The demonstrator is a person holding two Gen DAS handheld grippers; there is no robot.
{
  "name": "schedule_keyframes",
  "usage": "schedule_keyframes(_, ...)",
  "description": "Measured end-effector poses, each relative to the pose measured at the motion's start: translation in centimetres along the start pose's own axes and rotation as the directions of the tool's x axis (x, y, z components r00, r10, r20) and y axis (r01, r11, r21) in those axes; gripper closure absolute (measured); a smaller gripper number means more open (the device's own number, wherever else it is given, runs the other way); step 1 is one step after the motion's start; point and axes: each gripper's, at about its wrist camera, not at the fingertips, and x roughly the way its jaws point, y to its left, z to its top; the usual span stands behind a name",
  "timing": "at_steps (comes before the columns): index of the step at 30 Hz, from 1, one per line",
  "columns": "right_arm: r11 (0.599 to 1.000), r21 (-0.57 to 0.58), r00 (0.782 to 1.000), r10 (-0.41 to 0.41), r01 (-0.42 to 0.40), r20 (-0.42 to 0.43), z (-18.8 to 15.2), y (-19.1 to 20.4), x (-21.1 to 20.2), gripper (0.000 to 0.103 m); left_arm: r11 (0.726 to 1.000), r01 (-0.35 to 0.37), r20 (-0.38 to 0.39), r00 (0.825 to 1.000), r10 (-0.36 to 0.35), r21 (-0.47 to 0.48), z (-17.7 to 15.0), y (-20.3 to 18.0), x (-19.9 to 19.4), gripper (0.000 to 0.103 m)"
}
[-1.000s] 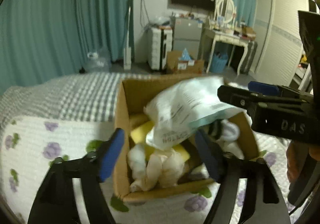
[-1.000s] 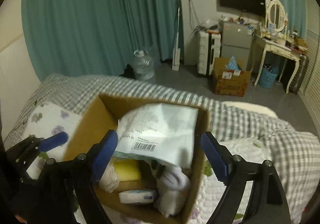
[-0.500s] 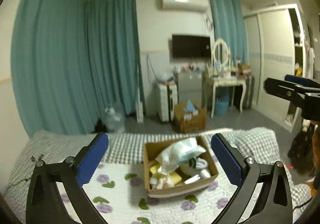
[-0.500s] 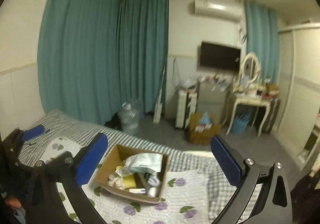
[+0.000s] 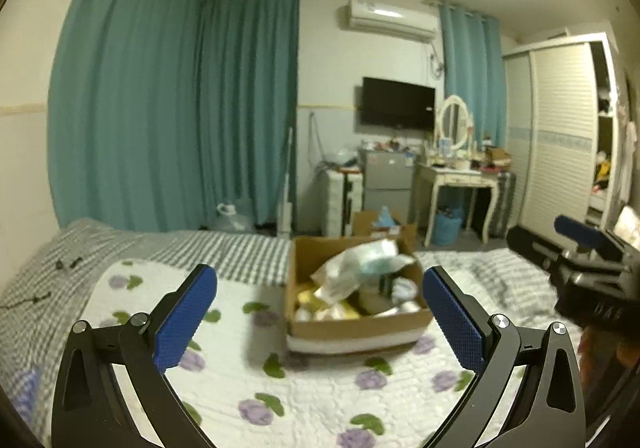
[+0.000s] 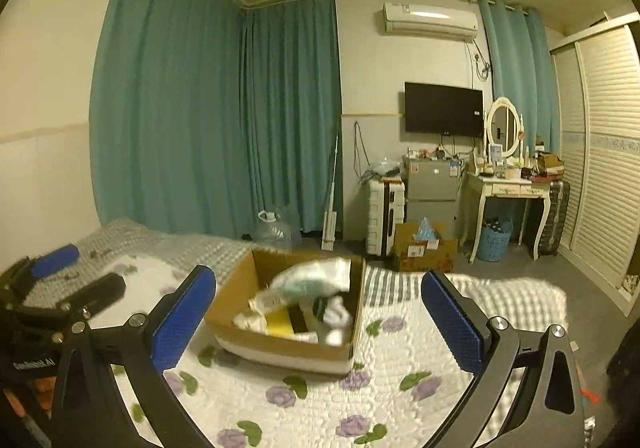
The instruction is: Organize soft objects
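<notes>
The left hand-held gripper (image 5: pixel 320 312) and the right hand-held gripper (image 6: pixel 318 310) both stood wide apart with nothing between their blue pads, and their jaws had just been opening. The cardboard box (image 5: pixel 352 324) sat on the white flowered quilt (image 5: pixel 280 400) of the bed, well apart from both grippers. Inside it lay the soft objects: a white plastic bag (image 6: pixel 316 276) on top, a yellow sponge (image 6: pixel 280 322) and some rolled socks (image 6: pixel 334 312).
</notes>
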Motion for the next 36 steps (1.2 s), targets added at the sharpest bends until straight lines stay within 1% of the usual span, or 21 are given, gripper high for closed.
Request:
schedule_keyframes(2, 1.0, 0.002, 1.0, -0.02, 0.02, -0.019, -2.2, 0.1, 1.3, 0.0, 0.997, -0.06, 0.004, 0.998, 0.06, 0.039, -2.1, -0.4, 1.1, 0.0)
schedule_keyframes(3, 1.0, 0.007, 0.999, -0.029, 0.03, -0.032, -3.3, -0.3, 2.0, 0.0, 0.996, -0.07, -0.018, 0.997, 0.071, 0.048, -3.0, -0.4, 1.9, 0.0)
schedule_keyframes(5, 0.999, 0.009, 0.997, -0.044, 0.045, -0.067, -4.5, -0.6, 3.2, 0.0, 0.997, -0.062, -0.08, 0.995, 0.064, 0.036, -4.5, 0.0, 3.4, 0.0)
schedule_keyframes(8, 0.998, 0.01, 0.993, -0.054, 0.056, -0.101, -5.5, -1.0, 4.1, 0.0, 0.997, -0.071, -0.117, 0.99, 0.075, 0.031, -5.5, 0.3, 4.1, 0.0)
schedule_keyframes(10, 0.998, 0.02, 0.991, -0.054, 0.057, -0.12, -5.9, -1.2, 4.4, 0.0, 0.997, -0.079, -0.114, 0.99, 0.082, 0.026, -5.5, 0.4, 4.1, 0.0)
schedule_keyframes(14, 0.998, 0.025, 0.99, -0.058, 0.062, -0.132, -6.2, -1.5, 4.7, 0.0, 0.998, -0.067, -0.111, 0.992, 0.066, -0.006, -5.7, 0.9, 3.6, 0.0)
schedule_keyframes(20, 0.998, 0.021, 0.987, -0.056, 0.06, -0.15, -6.4, -1.1, 4.8, 0.0, 0.998, -0.066, -0.111, 0.992, 0.065, -0.006, -5.8, 0.9, 3.9, 0.0)
schedule_keyframes(24, 0.998, 0.018, 0.987, -0.059, 0.063, -0.152, -6.3, -1.0, 4.7, 0.0, 0.998, -0.063, -0.119, 0.991, 0.062, -0.005, -6.0, 0.9, 4.0, 0.0)
schedule_keyframes(36, 0.998, 0.017, 0.986, -0.064, 0.067, -0.151, -6.4, -1.0, 4.7, 0.0, 0.997, -0.071, -0.109, 0.992, 0.07, -0.01, -5.9, 1.2, 3.9, 0.0)
